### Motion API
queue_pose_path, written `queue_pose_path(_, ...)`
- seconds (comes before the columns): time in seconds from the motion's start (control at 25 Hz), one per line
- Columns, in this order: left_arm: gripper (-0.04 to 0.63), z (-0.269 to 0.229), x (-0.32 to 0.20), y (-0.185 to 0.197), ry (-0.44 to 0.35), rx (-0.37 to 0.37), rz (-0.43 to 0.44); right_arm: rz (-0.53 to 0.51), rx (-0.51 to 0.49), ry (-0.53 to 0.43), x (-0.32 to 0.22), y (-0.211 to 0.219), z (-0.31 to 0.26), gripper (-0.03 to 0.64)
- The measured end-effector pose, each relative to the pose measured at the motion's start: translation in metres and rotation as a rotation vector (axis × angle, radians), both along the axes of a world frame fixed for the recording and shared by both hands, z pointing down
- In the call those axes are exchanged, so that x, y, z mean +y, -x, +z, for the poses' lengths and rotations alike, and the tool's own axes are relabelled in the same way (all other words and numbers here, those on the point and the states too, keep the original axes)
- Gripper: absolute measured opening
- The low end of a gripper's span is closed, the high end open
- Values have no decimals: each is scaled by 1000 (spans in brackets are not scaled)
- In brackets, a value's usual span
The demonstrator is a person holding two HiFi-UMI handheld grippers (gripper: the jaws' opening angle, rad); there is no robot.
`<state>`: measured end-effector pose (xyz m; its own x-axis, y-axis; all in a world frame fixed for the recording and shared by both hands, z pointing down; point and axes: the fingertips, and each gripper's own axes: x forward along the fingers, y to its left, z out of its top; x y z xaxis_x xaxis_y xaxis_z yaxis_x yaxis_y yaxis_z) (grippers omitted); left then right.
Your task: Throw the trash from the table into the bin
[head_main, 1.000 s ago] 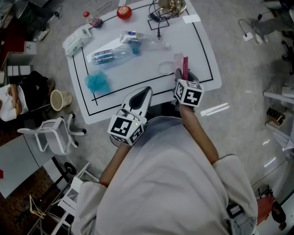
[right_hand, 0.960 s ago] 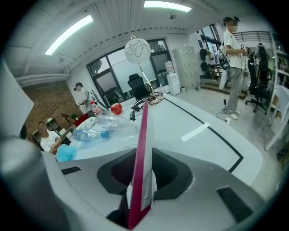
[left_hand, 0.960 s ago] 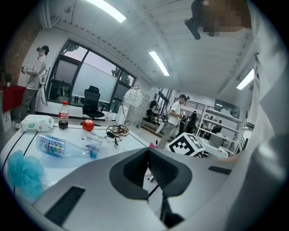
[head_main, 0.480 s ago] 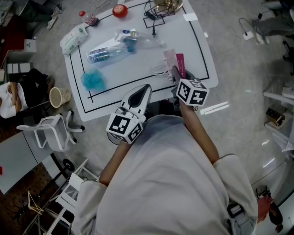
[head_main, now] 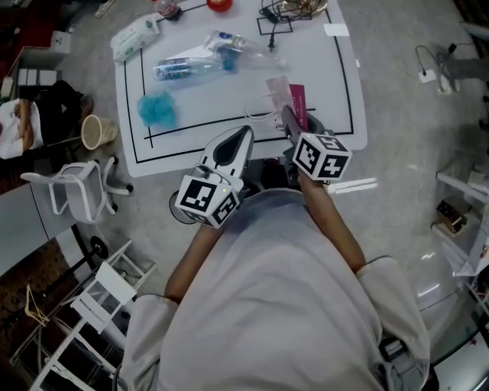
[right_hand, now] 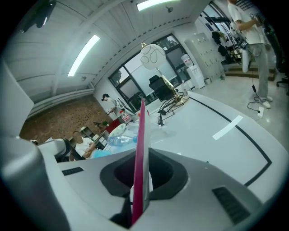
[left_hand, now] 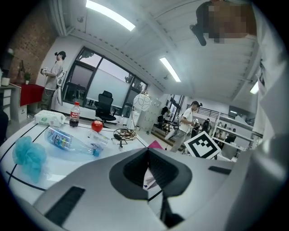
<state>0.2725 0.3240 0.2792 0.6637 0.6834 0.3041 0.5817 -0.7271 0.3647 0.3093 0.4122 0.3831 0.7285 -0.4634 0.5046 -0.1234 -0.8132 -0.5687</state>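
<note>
A thin pink wrapper (head_main: pixel 299 105) is clamped on edge in the right gripper (head_main: pixel 289 118), whose jaws have just been closing with that wrapper between them. In the right gripper view the wrapper (right_hand: pixel 141 144) is seen standing upright out of the gripper (right_hand: pixel 140 180), its upper end held free over the white worktop (right_hand: pixel 212 149). In the head view this grasp is placed over the near right part of the worktop (head_main: pixel 229 95), inside the black lines marked on it. The left gripper (head_main: pixel 246 134) is held at the near edge of the worktop, just beside the right one. Its jaws are seen pressed together in the left gripper view (left_hand: pixel 148 155) with nothing between them. Further back on the worktop a clear plastic bottle (head_main: pixel 183 69) is laid on its side, and a blue puff (head_main: pixel 157 109) is found near the left edge. A pack of wipes (head_main: pixel 136 36) is set at the far left corner. A tangle of cables (head_main: pixel 283 11) is seen at the far edge. The bin (head_main: pixel 93 131), a small woven basket, is stood on the floor just left of the worktop, well apart from the wrapper. A white chair (head_main: pixel 69 195) is placed next to it.
</note>
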Motion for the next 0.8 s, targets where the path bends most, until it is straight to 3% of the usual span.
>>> queue_pose_path(0.48, 5, 3, -56, 22, 29, -17, -205, -241, 10, -22, -73, 9, -5, 44)
queue_pose_path(0.8, 6, 8, -106, 57, 52, -28, -373, -428, 15, -18, -135, 36, -10, 44)
